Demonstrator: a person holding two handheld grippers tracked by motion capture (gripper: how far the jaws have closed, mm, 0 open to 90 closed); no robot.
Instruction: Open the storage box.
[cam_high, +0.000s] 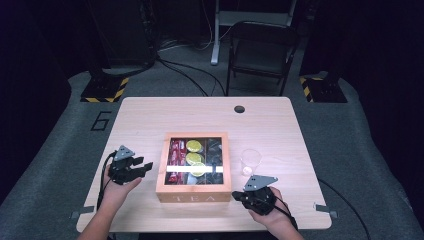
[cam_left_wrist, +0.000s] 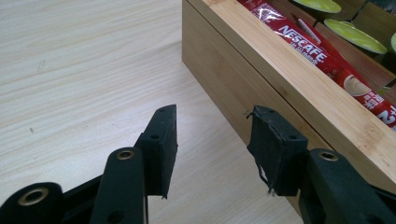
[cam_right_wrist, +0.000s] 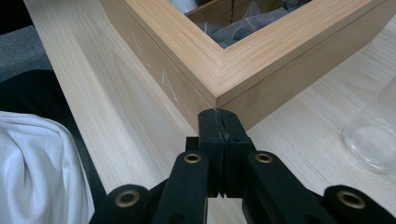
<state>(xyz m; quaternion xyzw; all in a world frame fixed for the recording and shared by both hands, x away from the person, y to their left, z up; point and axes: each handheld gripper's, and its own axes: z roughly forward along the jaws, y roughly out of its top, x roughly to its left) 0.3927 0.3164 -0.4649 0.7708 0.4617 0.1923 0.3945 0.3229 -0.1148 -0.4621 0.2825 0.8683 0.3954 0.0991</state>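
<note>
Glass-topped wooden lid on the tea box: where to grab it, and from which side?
Front rim of the light wooden lid frame, near its right corner, coming from the person's side. The seam beneath it is exposed there, and the flat glass top offers nothing to pinch.

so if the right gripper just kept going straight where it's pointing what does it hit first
Most likely the near corner of the wooden tea box: the right gripper, jaws pressed together, points right at it, tips almost touching. The clear cup sits off to the side, out of line.
</note>
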